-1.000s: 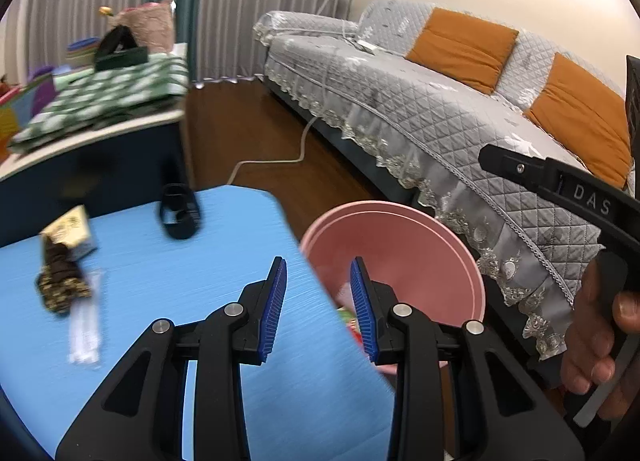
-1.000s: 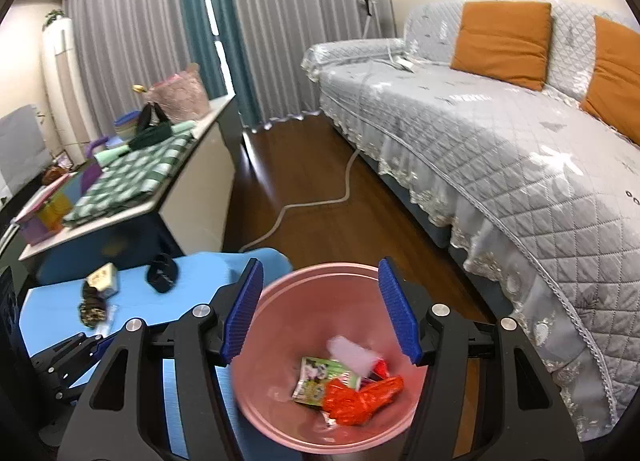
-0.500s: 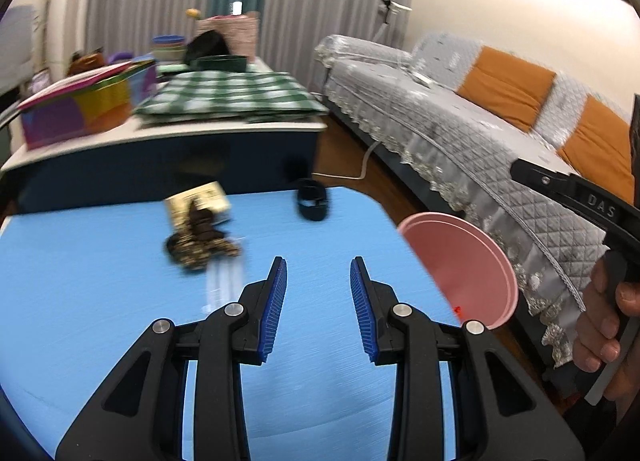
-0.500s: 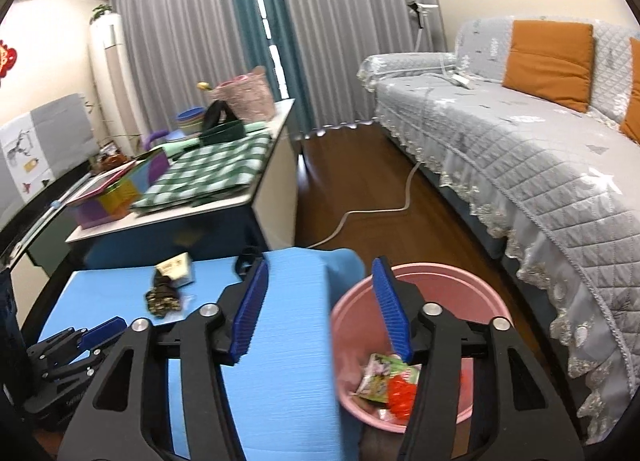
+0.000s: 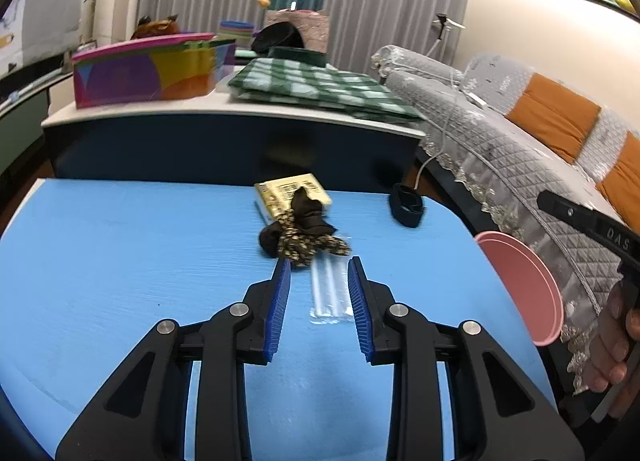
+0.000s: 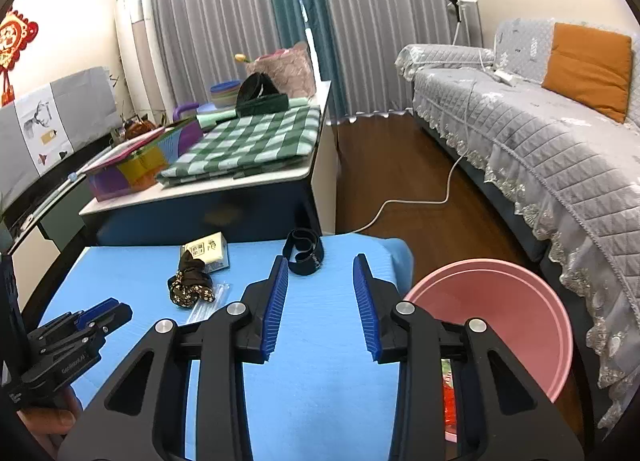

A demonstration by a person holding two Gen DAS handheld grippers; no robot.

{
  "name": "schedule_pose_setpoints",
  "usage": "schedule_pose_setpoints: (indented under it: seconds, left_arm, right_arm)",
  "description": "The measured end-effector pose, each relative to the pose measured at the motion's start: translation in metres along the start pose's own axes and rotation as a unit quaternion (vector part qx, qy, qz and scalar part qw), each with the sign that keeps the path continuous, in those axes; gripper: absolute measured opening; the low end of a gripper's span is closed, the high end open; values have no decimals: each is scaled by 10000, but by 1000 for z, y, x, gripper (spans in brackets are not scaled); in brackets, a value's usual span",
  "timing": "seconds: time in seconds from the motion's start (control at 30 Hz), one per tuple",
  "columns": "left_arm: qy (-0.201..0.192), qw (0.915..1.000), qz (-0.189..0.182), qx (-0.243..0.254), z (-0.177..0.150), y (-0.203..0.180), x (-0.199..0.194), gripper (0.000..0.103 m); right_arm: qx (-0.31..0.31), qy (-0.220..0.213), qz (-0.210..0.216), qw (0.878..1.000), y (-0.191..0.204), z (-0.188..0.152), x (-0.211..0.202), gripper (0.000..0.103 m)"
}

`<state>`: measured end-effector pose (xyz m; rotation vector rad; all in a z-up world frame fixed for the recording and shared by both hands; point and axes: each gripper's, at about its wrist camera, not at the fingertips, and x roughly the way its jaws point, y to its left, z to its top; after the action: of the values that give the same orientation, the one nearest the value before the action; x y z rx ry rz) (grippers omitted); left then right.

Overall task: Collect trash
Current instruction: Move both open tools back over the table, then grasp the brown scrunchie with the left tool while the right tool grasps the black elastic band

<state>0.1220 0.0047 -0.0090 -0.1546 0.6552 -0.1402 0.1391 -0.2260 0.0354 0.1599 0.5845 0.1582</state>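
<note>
Left tool: jaws partly spread and narrowing slightly; nothing pinched. The clear wrapper lies on the bench in the gap ahead of the tips, not touched by either pad.
Right tool: jaws closing, nothing between them; only bare bench surface shows in the gap.
Trash on bench: clear wrapper, a dark scrunchie touching its far end, a yellow packet behind and partly under the scrunchie, a black strap near the far right corner.
Bin: pink, on the floor just beside the right edge of the bench; it already holds some wrappers, partly hidden behind the right tool.
Step in hand (judged): left tool lining up on the clear wrapper.
Risk 1: the wrapper is thin, flat and slick. Pads closing above it would miss; pads scraping the bench could push it forward instead of lifting it.
Risk 2: the scrunchie rests against the wrapper's far end. A reach too deep could catch its fabric and drag both together, or knock the packet.
Risk 3: the left view is motion-blurred. A fast approach may overshoot the wrapper.
Risk 4: the bin stands below bench level. An early release near the edge would drop trash on the floor.
</note>
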Motion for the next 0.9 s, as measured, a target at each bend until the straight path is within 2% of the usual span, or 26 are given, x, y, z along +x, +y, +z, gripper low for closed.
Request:
schedule_pose_setpoints:
  seconds: [0.53,0.67,0.73,0.77,0.9]
  left_arm:
    - [219,9987,112,-438,11,30,64,29]
    - [319,9983,128,-473,14,30,76,32]
    - [402,9978,152,-512,15,32,83,42]
    - [436,9975,163,-539,16,34,86,44]
    - [623,9961,153,-599,16,36,94,45]
  right_arm:
    - [-70,471,50,9989,18,-2,83,35]
    - [-141,693,51,9975,24,-2,111,39]
    - [-173,739,2,9971,26,-1,121,51]
    - [-201,778,-9,9968,28,0,128,53]
    - [-314,885,-79,9955,34,2,147,55]
